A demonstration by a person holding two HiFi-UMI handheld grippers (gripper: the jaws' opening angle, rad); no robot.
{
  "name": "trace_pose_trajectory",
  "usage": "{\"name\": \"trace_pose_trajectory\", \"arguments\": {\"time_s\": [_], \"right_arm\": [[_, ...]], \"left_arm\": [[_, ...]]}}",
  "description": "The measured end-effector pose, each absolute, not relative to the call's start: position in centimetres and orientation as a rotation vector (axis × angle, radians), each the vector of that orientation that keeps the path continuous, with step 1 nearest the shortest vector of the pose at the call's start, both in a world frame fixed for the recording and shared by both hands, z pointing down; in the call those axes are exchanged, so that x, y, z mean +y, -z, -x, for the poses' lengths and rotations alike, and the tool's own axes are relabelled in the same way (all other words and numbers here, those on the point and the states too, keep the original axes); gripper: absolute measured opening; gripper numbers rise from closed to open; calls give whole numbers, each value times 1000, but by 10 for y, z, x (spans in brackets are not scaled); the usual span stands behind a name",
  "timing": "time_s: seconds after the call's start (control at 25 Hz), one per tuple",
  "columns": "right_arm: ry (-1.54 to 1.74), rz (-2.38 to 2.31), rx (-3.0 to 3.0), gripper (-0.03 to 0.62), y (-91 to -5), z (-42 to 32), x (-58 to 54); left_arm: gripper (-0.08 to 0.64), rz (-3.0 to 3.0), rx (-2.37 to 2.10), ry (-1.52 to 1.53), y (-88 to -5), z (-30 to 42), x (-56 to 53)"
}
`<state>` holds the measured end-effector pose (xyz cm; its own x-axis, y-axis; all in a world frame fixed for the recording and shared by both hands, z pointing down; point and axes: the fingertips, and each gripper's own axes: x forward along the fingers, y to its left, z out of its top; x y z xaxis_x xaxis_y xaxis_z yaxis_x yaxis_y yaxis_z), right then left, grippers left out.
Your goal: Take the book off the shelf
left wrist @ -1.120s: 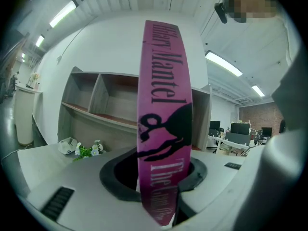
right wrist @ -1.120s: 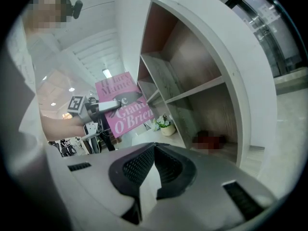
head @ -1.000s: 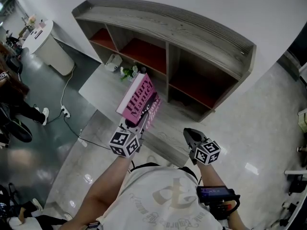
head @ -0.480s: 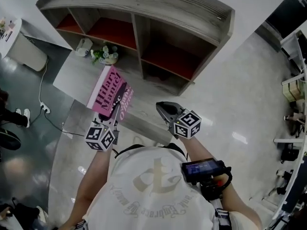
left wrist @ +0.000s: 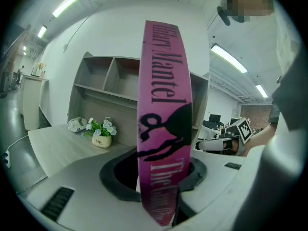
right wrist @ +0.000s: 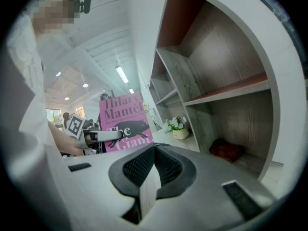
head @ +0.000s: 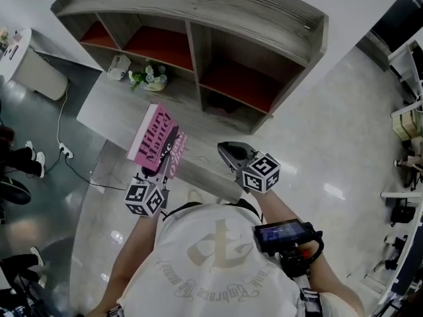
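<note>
Jaws of the left gripper [left wrist: 159, 177] are clamped on the lower end of a pink paperback book with black lettering and a black animal figure [left wrist: 163, 105]. The spine faces the left gripper view, and the book's long axis runs from 6 to 12 o'clock there, straight out along the jaws. In the head view the same book [head: 156, 139] tilts from 7 to 1 o'clock above the left gripper [head: 160, 166]. It is held in the air, clear of every compartment of the curved grey wooden shelf with red inner panels [head: 198, 5], which stands at 12 o'clock.

The right gripper [head: 229, 152] lies at 3 o'clock from the book, near it but apart. In its own view its jaws [right wrist: 149, 172] have their tips drawn together on nothing, and the pink cover shows at 10 o'clock.

A low pale wooden table [head: 106, 104] stretches before the shelf at 11 o'clock and carries a small pot of white flowers [head: 151, 78].

By judgement, the removal is essentially complete. The left hand alone bears the load, gripping at one end of the long axis, so any tilt will lever against the jaws. The free right gripper is well placed to steady the book's far side.
</note>
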<state>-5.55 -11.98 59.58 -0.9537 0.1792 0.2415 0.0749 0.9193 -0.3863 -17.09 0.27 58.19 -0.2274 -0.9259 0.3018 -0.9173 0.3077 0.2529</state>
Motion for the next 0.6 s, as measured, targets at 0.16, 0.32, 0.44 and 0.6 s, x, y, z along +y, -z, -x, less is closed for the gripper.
{"name": "trace_pose_trajectory", "arguments": {"time_s": [0.16, 0.32, 0.44, 0.6], "right_arm": [[-554, 180, -2806, 2, -596, 56, -119], [-555, 176, -2804, 2, -597, 56, -119], [-558, 171, -2799, 2, -598, 54, -118], [-559, 169, -2798, 2, -596, 51, -116]], "left_arm": [[155, -1645, -2178, 25, -584, 171, 4], [155, -1656, -2173, 21, -583, 172, 3], [155, -1660, -2165, 20, -582, 170, 3], [155, -1665, -2156, 15, -581, 165, 5]]}}
